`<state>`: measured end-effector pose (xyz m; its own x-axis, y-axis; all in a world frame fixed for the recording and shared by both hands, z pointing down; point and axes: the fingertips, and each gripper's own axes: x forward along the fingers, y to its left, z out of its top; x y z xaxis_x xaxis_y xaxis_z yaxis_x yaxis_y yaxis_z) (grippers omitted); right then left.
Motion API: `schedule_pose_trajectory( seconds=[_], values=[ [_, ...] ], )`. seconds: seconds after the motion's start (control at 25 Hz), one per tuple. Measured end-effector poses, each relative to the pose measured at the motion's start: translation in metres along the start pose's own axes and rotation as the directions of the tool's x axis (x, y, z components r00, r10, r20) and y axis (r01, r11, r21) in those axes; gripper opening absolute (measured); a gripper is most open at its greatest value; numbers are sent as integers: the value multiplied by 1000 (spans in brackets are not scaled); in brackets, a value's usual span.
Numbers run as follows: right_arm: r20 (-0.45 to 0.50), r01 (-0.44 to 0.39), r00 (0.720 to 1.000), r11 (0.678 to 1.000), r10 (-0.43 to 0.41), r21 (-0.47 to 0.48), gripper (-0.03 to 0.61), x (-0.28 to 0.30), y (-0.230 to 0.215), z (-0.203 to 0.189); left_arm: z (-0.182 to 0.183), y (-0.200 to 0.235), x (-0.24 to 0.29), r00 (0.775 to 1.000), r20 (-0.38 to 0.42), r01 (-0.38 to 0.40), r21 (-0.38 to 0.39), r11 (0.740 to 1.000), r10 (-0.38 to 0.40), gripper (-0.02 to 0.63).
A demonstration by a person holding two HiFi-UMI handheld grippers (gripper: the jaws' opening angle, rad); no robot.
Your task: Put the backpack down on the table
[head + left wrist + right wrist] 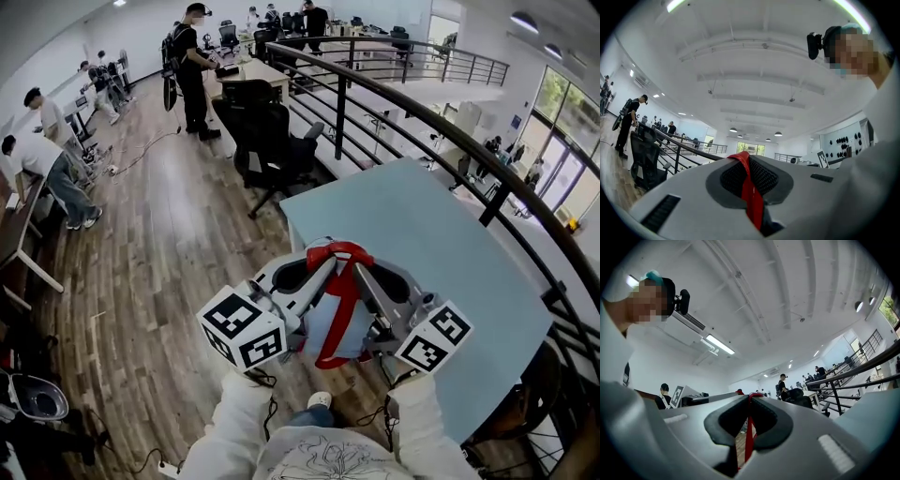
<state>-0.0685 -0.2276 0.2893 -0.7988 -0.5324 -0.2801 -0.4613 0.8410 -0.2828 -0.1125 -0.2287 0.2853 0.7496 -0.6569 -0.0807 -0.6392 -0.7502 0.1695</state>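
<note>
Wooden floor (178, 234) of an open office lies under me, and the pale blue table (422, 234) stands just ahead, beside the black railing (422, 117). My left tongs (749, 173) and my right tongs (749, 416) are both closed tight on the red strap (342, 291), one from each side, so the backpack (328, 328) hangs between them near the table's near corner (not resting on it yet, I think). I judge that two grips stop it swinging. No brand or writing is readable, only the square markers on my cubes (244, 328)
</note>
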Motion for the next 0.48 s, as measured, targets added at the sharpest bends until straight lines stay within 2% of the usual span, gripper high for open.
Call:
schedule_pose_trajectory(
  seconds=[0.48],
  values=[
    [1, 106, 994, 994, -106, -7, 25, 13, -79, 9, -10, 42, 73, 995, -35, 97, -34, 995, -98, 15]
  ],
)
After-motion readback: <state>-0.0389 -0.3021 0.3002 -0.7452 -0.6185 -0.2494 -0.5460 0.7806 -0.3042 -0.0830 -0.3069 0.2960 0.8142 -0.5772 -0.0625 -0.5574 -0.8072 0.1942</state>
